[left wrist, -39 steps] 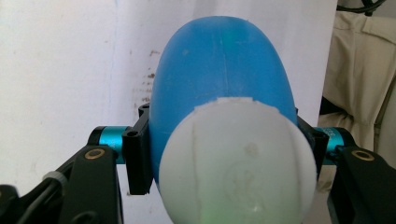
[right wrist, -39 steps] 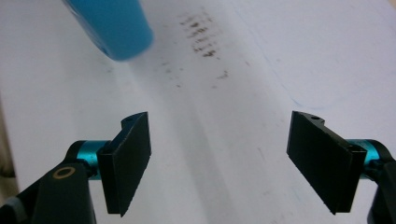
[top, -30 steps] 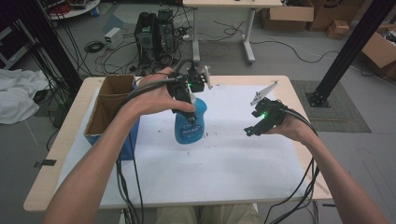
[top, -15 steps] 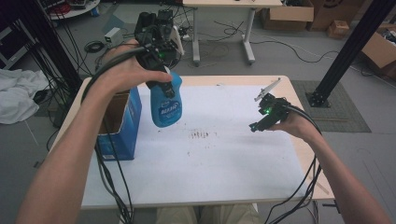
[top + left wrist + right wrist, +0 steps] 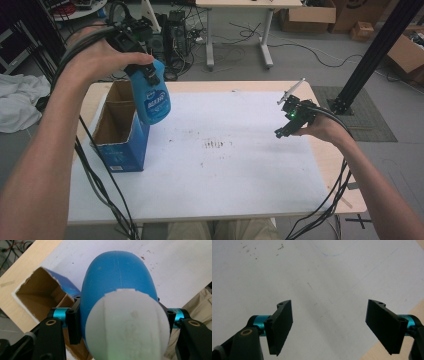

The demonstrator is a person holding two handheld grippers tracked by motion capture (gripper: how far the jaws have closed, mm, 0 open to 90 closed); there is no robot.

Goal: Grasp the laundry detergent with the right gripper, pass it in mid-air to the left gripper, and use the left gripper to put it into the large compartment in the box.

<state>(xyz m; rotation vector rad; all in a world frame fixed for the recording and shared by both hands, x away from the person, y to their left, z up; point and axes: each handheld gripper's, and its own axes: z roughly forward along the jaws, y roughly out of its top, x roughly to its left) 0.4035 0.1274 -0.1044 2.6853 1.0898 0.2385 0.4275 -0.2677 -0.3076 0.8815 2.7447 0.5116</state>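
Note:
A blue bottle (image 5: pixel 154 102) with a white cap (image 5: pixel 125 325) hangs in the air, tilted, over the open cardboard box (image 5: pixel 120 135) at the table's left. My left gripper (image 5: pixel 148 75) is shut on it near the top, and in the left gripper view both jaws press the bottle's (image 5: pixel 117 277) sides, with the box (image 5: pixel 37 297) mouth below. My right gripper (image 5: pixel 281 132) hovers over the right side of the white sheet (image 5: pixel 225 175). Its jaws (image 5: pixel 329 325) stand wide open with nothing between them.
Dark specks (image 5: pixel 215 145) lie mid-sheet. A slim white tool (image 5: pixel 292 90) rests near the table's far right corner. Bare wood (image 5: pixel 330 165) borders the sheet on the right. Cables trail from both grippers over the front edge. A black post (image 5: pixel 375 55) stands beyond the right side.
The left gripper has lifted the blue bottle off the middle of the sheet and carried it up and left, over the box. The right gripper has drifted slightly right, still open.

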